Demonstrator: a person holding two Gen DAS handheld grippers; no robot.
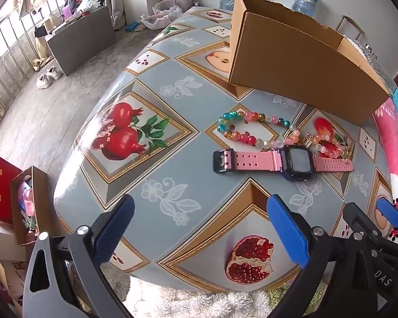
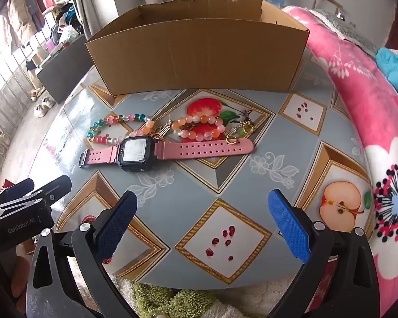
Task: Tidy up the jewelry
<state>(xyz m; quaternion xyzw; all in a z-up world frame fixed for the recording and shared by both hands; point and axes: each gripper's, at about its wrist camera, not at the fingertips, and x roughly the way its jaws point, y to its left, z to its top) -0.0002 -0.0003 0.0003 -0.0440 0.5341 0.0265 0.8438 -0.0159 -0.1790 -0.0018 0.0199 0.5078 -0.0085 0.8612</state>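
A pink-strapped watch point(image 1: 281, 160) point(image 2: 167, 150) with a dark square face lies flat on the patterned table point(image 1: 172, 164) point(image 2: 199, 185). Behind it lie a multicoloured bead bracelet point(image 1: 249, 129) point(image 2: 114, 126) and a pink-orange bead bracelet point(image 1: 329, 145) point(image 2: 199, 129) with gold charms. An open cardboard box point(image 1: 299, 66) point(image 2: 199, 61) stands behind the jewelry. My left gripper point(image 1: 200, 228) hovers open over the table's near edge, left of the watch. My right gripper point(image 2: 203, 222) is open too, nearer than the watch, with nothing between its fingers.
A pink flowered blanket point(image 2: 358, 92) borders the table on the right. A fluffy rug point(image 2: 172, 302) lies below the near edge. On the floor to the left are a small box of trinkets point(image 1: 29, 206), a red bag point(image 1: 2, 190) and shoes point(image 1: 49, 76).
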